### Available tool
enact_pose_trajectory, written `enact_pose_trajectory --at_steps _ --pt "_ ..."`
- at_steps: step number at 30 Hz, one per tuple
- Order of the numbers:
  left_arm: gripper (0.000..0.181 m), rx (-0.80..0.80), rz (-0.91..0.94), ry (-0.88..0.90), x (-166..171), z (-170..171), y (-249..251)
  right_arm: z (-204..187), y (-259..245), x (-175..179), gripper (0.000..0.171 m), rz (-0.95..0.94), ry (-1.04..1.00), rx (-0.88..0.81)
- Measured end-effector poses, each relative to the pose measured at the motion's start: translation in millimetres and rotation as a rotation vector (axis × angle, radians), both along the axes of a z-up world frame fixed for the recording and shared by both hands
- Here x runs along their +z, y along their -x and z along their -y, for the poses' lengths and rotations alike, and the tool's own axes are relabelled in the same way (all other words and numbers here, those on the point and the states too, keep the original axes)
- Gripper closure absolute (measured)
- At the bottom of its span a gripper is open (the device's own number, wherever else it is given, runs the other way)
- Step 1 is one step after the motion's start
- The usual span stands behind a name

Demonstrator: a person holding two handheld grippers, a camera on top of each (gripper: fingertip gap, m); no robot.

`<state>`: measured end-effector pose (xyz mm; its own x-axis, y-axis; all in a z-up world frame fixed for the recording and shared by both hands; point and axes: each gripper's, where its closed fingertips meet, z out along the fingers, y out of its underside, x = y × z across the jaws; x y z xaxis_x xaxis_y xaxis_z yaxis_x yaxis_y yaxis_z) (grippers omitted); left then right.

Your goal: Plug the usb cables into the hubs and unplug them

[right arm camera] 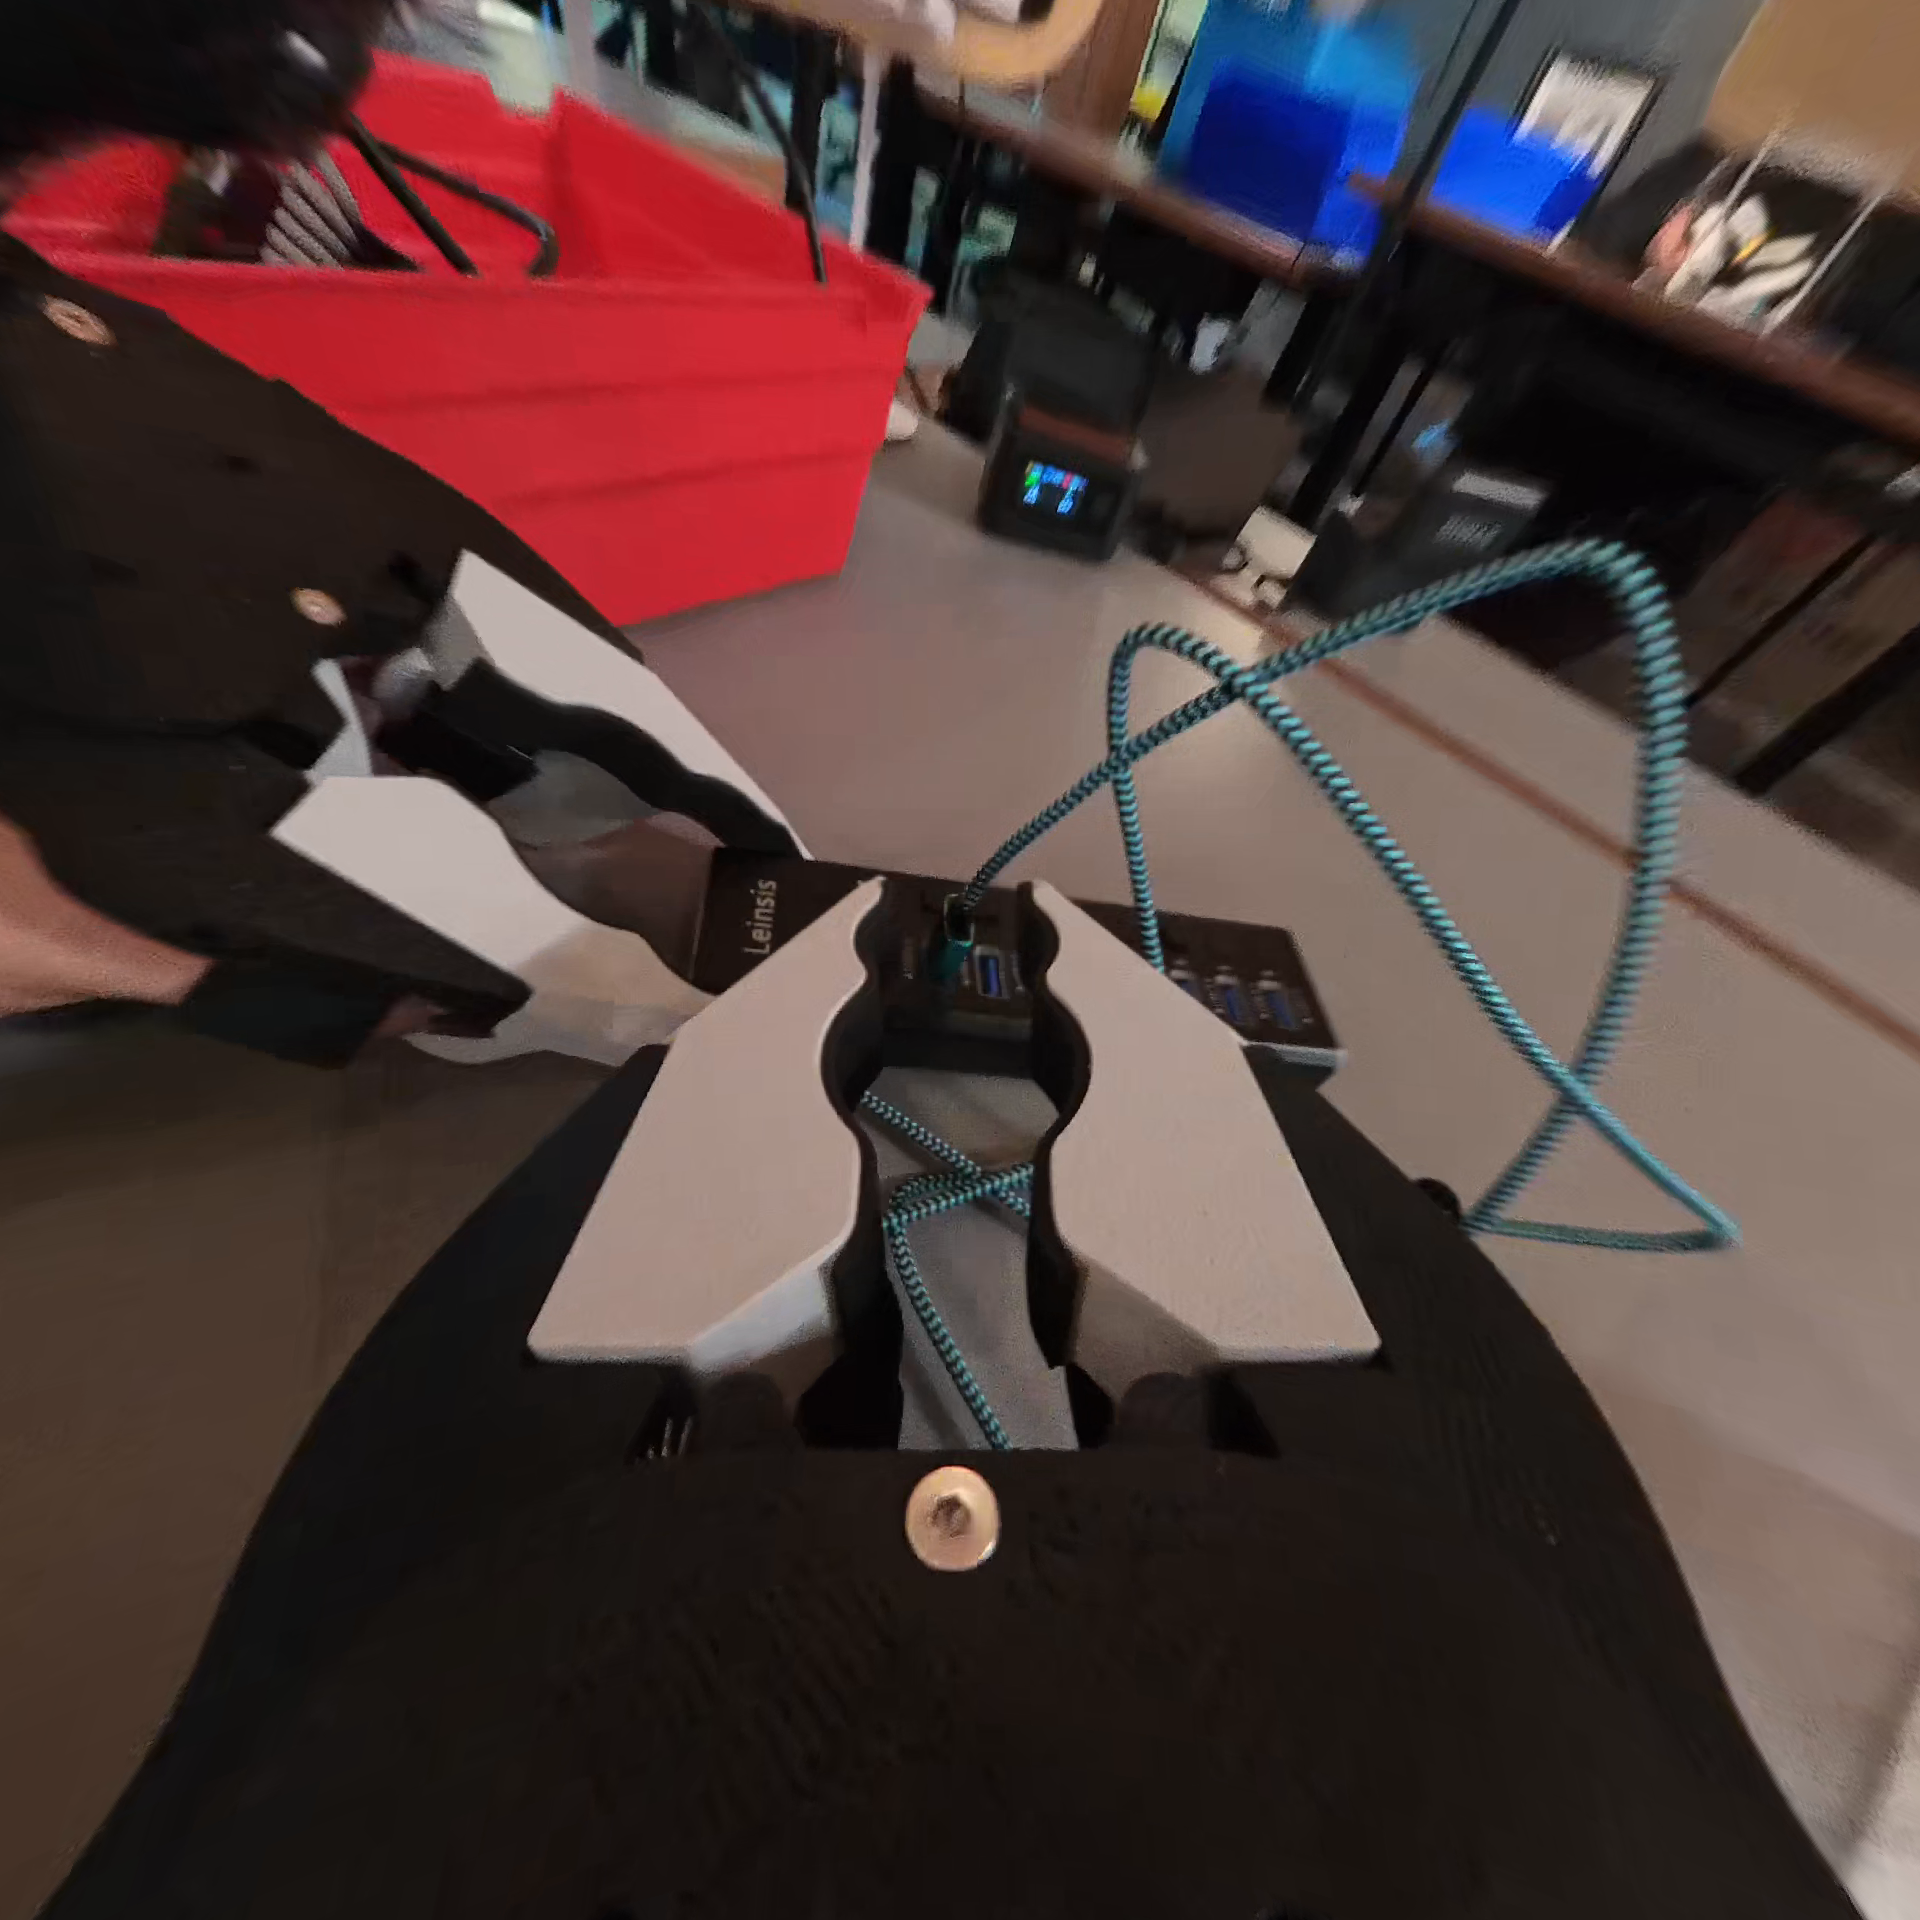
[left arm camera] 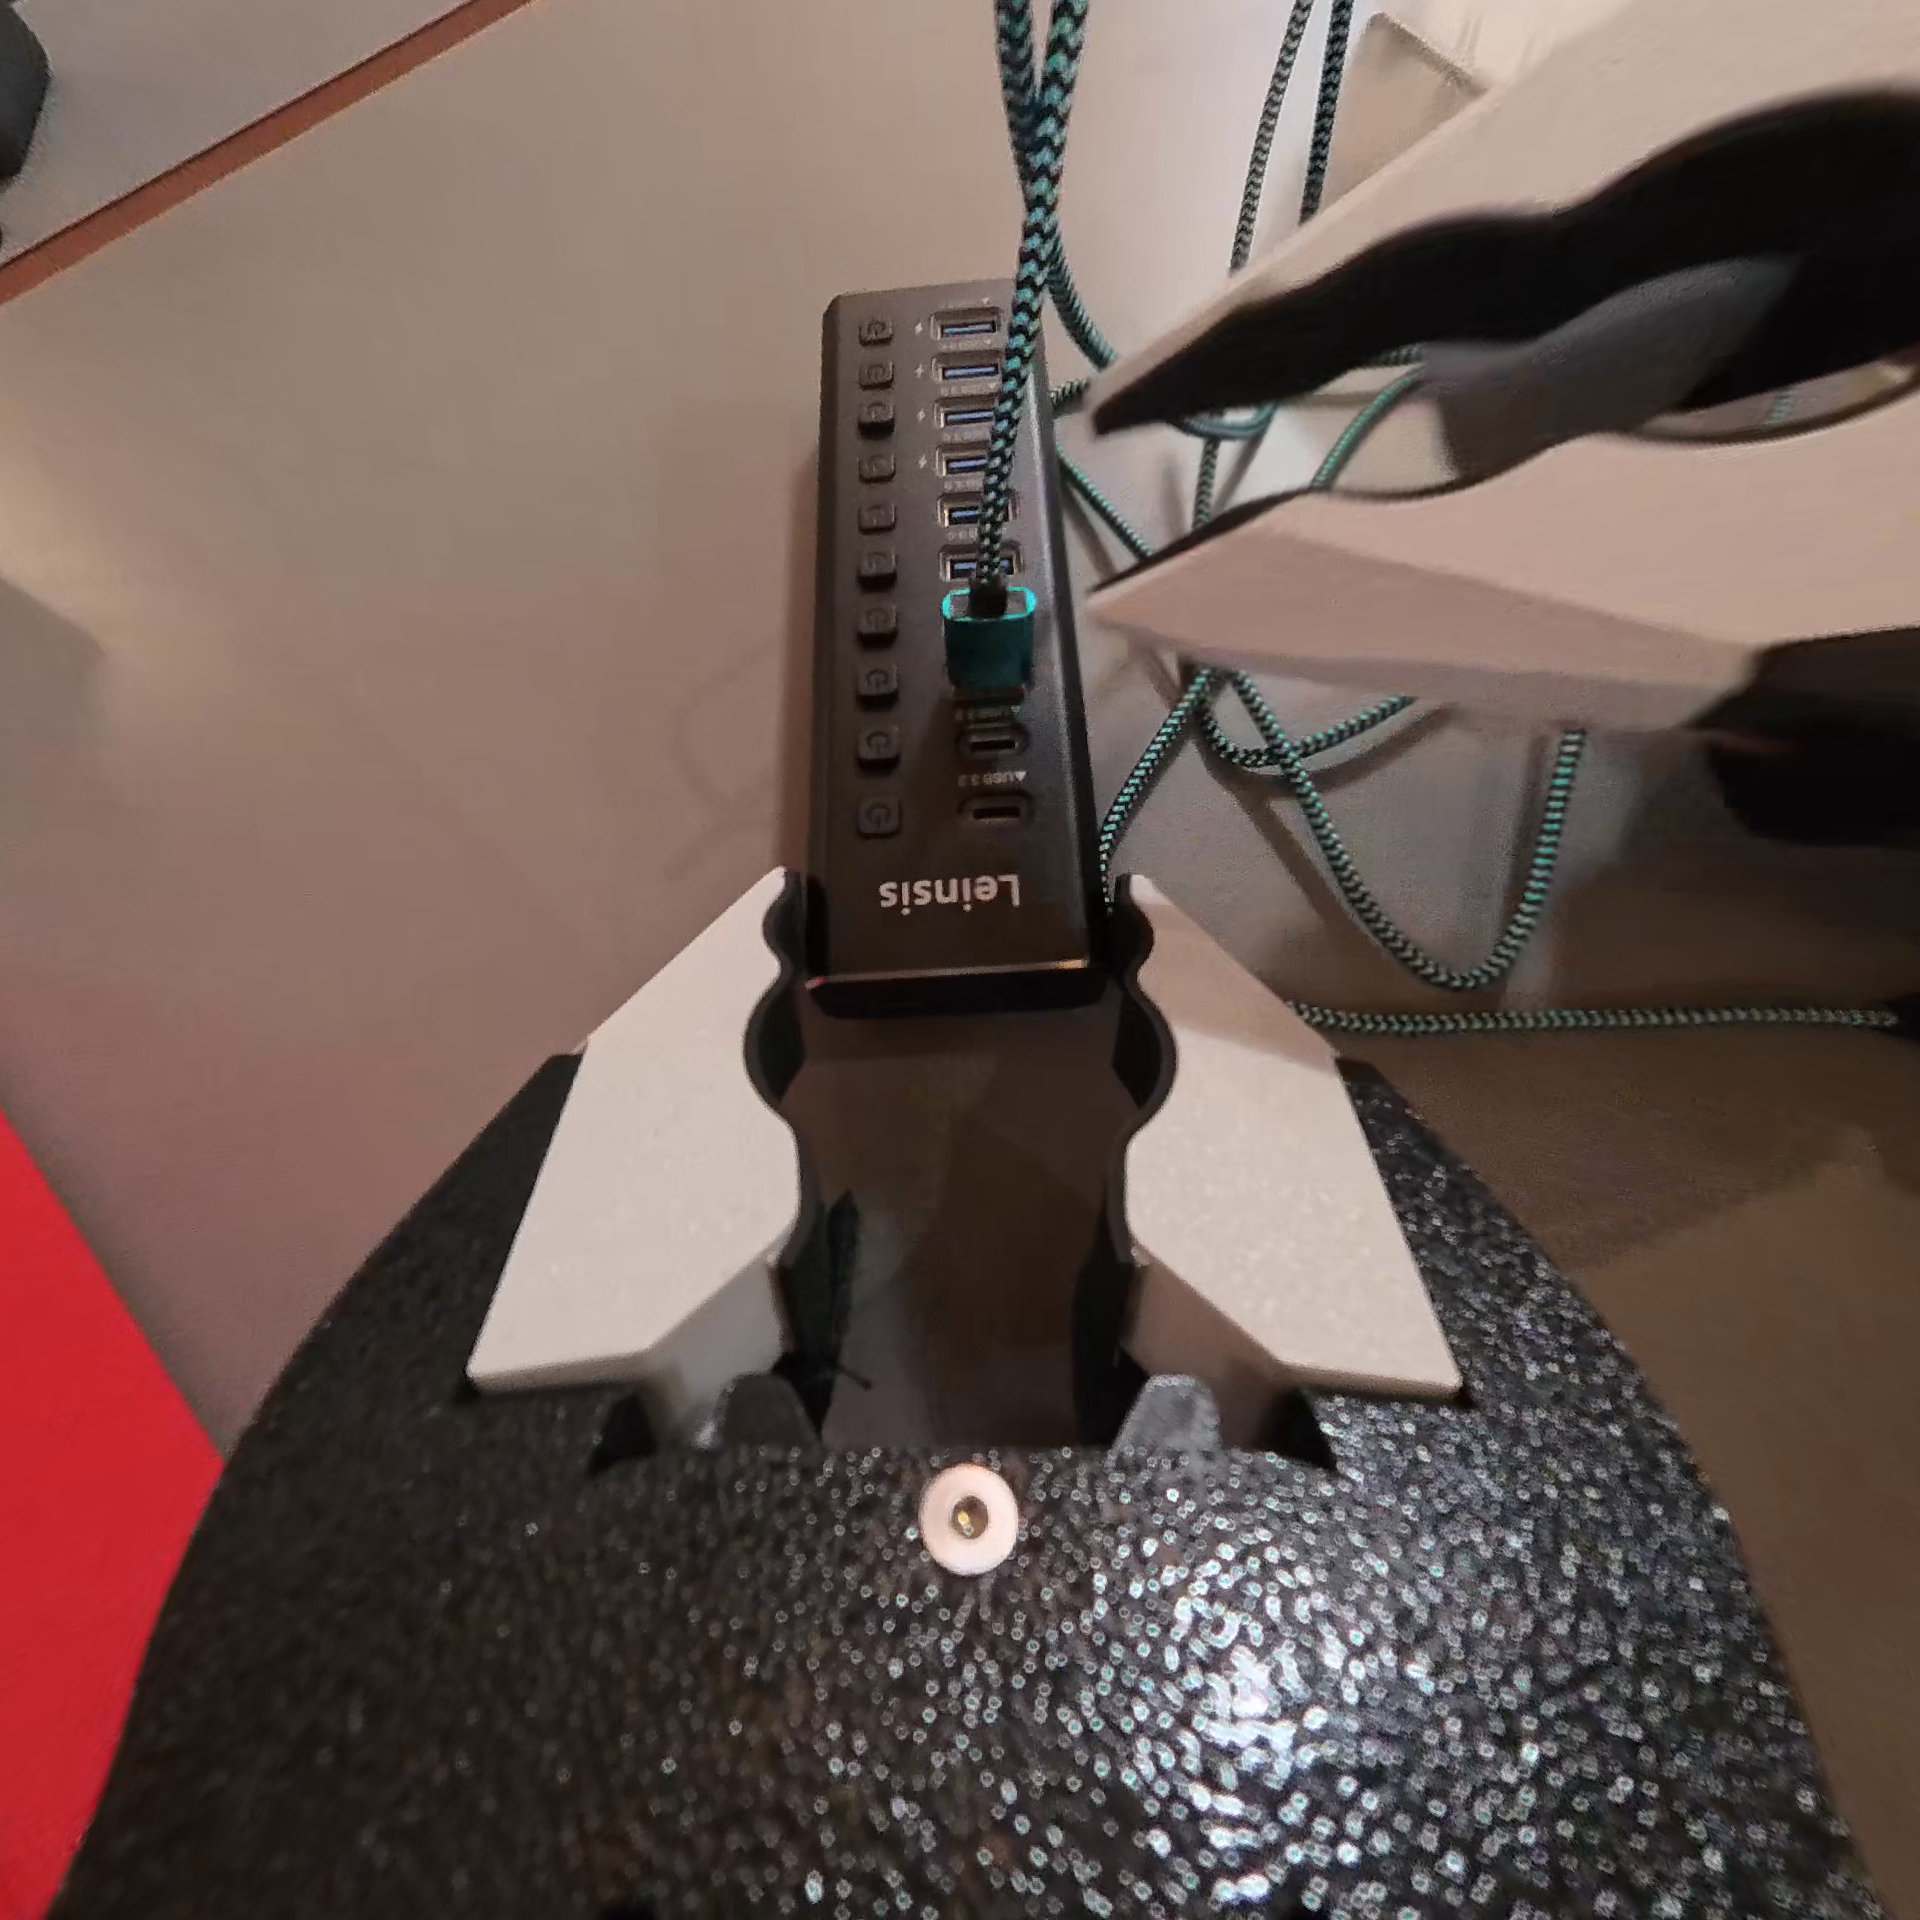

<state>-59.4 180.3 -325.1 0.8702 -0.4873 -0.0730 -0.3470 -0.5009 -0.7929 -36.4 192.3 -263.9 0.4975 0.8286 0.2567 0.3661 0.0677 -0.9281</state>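
A: What is the left gripper [left arm camera: 956, 935] doing?

B: Its jaws are pinching the near end of the black hub [left arm camera: 951, 644], one finger pressing on each side. The hub is lying on the pale table [left arm camera: 416, 623], running toward twelve o'clock in the left wrist view.

A: And the cable?

B: A teal plug [left arm camera: 987, 646] is sitting upright in a port about midway along the hub, and its braided teal-and-black cable [left arm camera: 1023, 312] is rising toward twelve o'clock. More braided cable is lying in loops at three o'clock of the hub.

A: Where is the right gripper [right arm camera: 956, 914] sitting?

B: It is hovering over the hub with its jaws spread, and the plug is standing between the fingertips without either visibly touching it. A red bin [right arm camera: 623, 416] is sitting at ten o'clock in the right wrist view.
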Motion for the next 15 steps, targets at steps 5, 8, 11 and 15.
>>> enact_pose_trajectory --at_steps 5,8,11,15 --pt "0.123 -0.008 0.014 0.014 -1 0 -1 11 -28 34 0.147 -0.123 -0.195 -0.056" --pt "0.122 -0.011 -0.009 -0.010 1 0 -1 15 -32 40 0.148 -0.188 -0.210 -0.050" --pt "0.114 -0.018 -0.063 -0.064 5 3 -3 18 -33 46 0.149 -0.264 -0.199 -0.031" --pt "0.114 -0.032 -0.141 -0.194 20 5 -5 26 -31 55 0.151 -0.338 -0.215 0.019"
